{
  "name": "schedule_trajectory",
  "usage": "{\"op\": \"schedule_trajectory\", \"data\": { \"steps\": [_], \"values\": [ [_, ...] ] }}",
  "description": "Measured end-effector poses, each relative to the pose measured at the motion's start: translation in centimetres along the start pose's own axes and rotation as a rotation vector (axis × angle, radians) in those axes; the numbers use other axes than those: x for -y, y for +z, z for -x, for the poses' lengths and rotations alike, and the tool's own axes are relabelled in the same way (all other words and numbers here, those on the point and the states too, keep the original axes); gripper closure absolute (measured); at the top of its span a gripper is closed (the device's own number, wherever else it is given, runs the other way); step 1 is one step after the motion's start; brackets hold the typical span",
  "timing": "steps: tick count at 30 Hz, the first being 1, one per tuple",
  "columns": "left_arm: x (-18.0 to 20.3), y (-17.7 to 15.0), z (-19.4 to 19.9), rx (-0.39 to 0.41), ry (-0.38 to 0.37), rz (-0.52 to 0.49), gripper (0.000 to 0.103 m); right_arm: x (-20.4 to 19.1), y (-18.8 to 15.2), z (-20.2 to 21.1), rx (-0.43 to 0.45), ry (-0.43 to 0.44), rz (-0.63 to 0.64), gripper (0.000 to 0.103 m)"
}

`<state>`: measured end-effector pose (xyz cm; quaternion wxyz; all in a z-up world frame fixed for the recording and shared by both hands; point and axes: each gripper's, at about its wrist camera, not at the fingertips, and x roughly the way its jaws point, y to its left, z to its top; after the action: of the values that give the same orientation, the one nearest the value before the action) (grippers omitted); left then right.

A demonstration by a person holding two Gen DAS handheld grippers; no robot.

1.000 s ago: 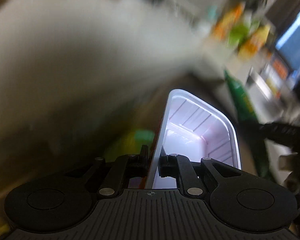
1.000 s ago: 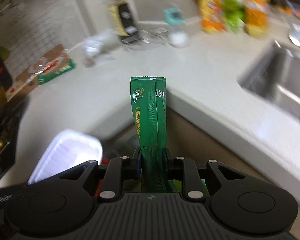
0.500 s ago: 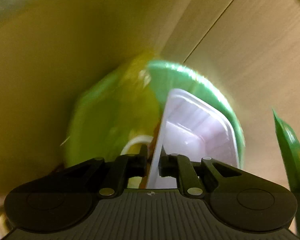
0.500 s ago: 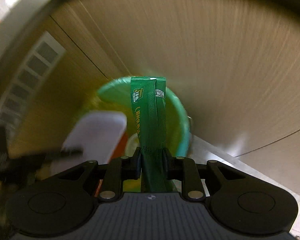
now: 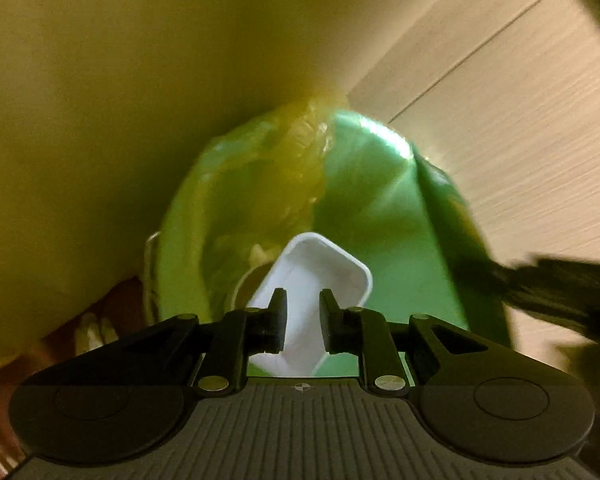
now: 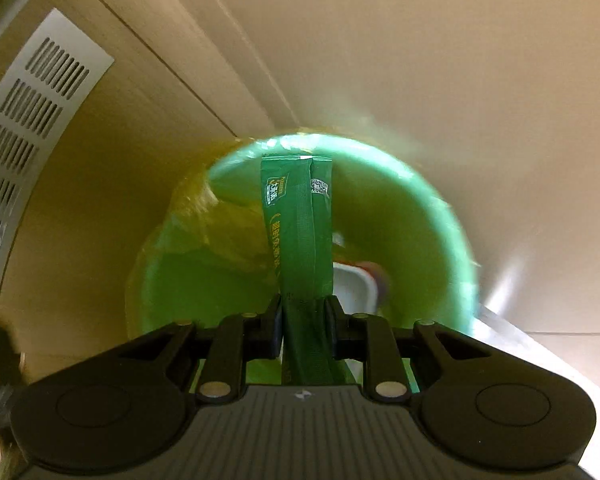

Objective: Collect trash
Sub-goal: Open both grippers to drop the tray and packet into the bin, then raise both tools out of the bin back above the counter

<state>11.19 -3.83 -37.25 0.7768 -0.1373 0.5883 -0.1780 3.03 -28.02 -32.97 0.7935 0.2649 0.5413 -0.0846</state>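
A bin lined with a green bag sits on the floor under both grippers. In the left wrist view the white plastic tray lies tilted inside the bin, below my left gripper. Its jaws are opening and its pads stand clear of the tray. My right gripper is shut on a long green packet, which hangs over the bin's mouth. A corner of the tray shows beside the packet. The right gripper appears as a dark blur at the right of the left wrist view.
Pale wooden cabinet panels enclose the bin on the far side and both flanks. A white vent grille runs down the left panel. A yellowish bag fold drapes over the bin's left rim.
Both grippers dropped from counter height to just above the bin. The left gripper let go of the white tray, which fell into the bin. The right keeps the green packet.
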Motion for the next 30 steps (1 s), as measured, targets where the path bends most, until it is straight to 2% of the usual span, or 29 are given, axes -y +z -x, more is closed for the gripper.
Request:
{"op": "schedule_trajectory", "data": {
  "steps": [4,6,8,11,15,21,27,30],
  "values": [
    [0.4,-0.7,2.2,0.009,-0.012,0.021,0.083,-0.8,0.3,-2.3,-0.025,-0.036,0.005,0.069],
    [0.3,-0.9,3.2,0.022,-0.017,0.03,0.083,-0.8,0.3,-2.3,-0.043,-0.031,-0.008,0.059],
    [0.2,-0.7,3.7,0.036,-0.012,0.042,0.083,-0.6,0.5,-1.8,-0.044,-0.028,-0.012,0.056],
    [0.5,-0.6,5.2,0.043,0.027,0.053,0.083,-1.2,0.5,-0.1,-0.022,-0.069,0.04,0.056],
    [2.2,-0.1,6.8,0.027,0.087,0.032,0.083,-2.0,0.6,3.2,-0.005,-0.1,0.09,0.056],
    [5.9,2.0,12.0,0.077,0.085,-0.03,0.083,-4.4,1.2,10.4,0.057,-0.072,0.138,0.056],
    [7.5,4.2,18.8,0.174,0.042,-0.025,0.083,-8.7,3.1,16.9,0.141,-0.031,0.215,0.055],
    [6.2,5.4,23.5,0.279,0.02,0.022,0.083,-11.2,4.6,19.7,0.171,0.036,0.223,0.055]
  ]
}}
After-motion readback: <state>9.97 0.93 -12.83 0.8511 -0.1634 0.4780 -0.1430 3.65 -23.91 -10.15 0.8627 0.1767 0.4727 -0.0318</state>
